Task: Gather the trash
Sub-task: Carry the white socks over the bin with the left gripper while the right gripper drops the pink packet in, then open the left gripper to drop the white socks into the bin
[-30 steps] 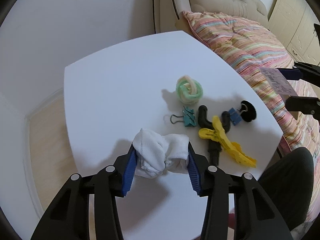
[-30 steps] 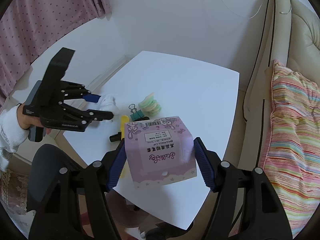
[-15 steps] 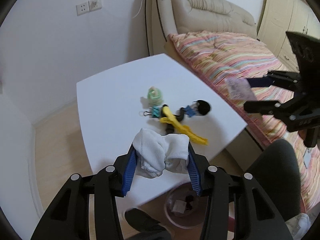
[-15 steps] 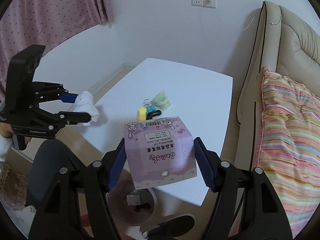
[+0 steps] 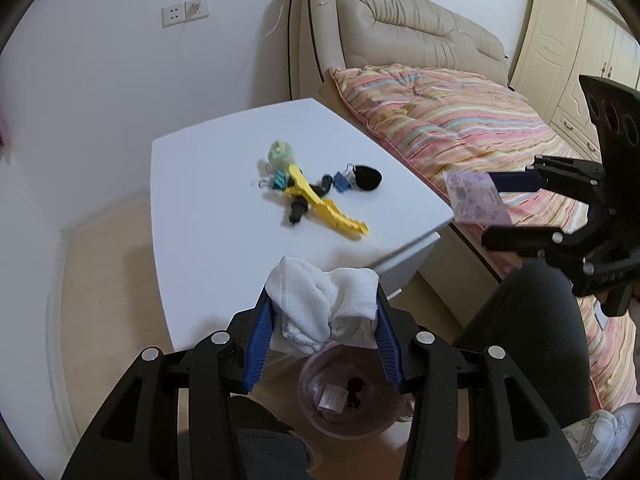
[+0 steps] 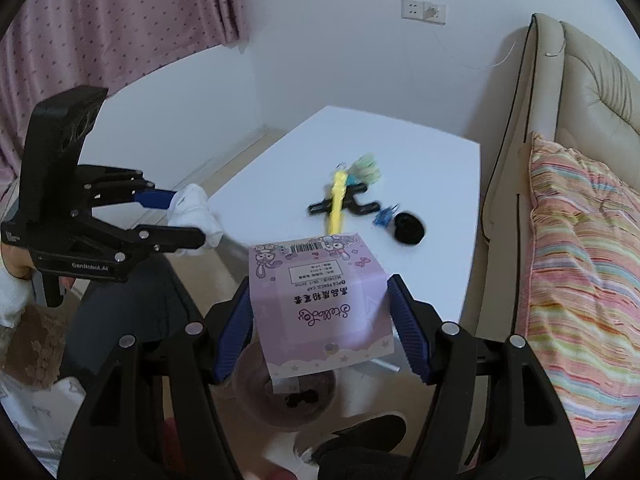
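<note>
Between the blue ribbed pads of the left gripper (image 5: pixel 323 322) sits a crumpled white mesh cloth wad (image 5: pixel 320 304), both pads pressed into its sides, jaws closed on it. Wad is off the table, hanging past the near edge of the white rectangular table (image 5: pixel 208 184) and above a translucent pink round trash bin (image 5: pixel 348 400) on the floor. Bin holds a small white scrap and some dark bits. In the right wrist view the same left gripper (image 6: pixel 188 220) shows from the side with the white wad (image 6: pixel 196 216) at its tips.

Right gripper (image 6: pixel 322 324) clamps a small lilac cardboard box with cartoon print, barcode and label (image 6: pixel 320 300); pads flat against both side faces, box held clear of the table. Part of the pink bin (image 6: pixel 280 396) shows directly below the box. From the left wrist view the right gripper (image 5: pixel 492 208) is to the right of the table, over the edge of the bed, carrying the lilac box (image 5: pixel 476 200).

On the table, grouped near the middle: a pale green and cream knotted ball (image 5: pixel 282 154), a teal binder clip (image 5: pixel 280 180), a yellow plastic clothes peg (image 5: pixel 324 206) lying across a black Y-shaped plastic piece (image 5: pixel 298 210), a blue binder clip (image 5: pixel 342 180), and a black oval pad (image 5: pixel 367 177) just beside it. All slightly blurred.

Surroundings: person's dark-trousered leg (image 5: pixel 528 328) right of the bin; bed with striped pastel quilt (image 5: pixel 460 120) and beige padded headboard (image 5: pixel 400 32); white wall sockets (image 5: pixel 186 12); pink dotted curtain (image 6: pixel 100 32).
</note>
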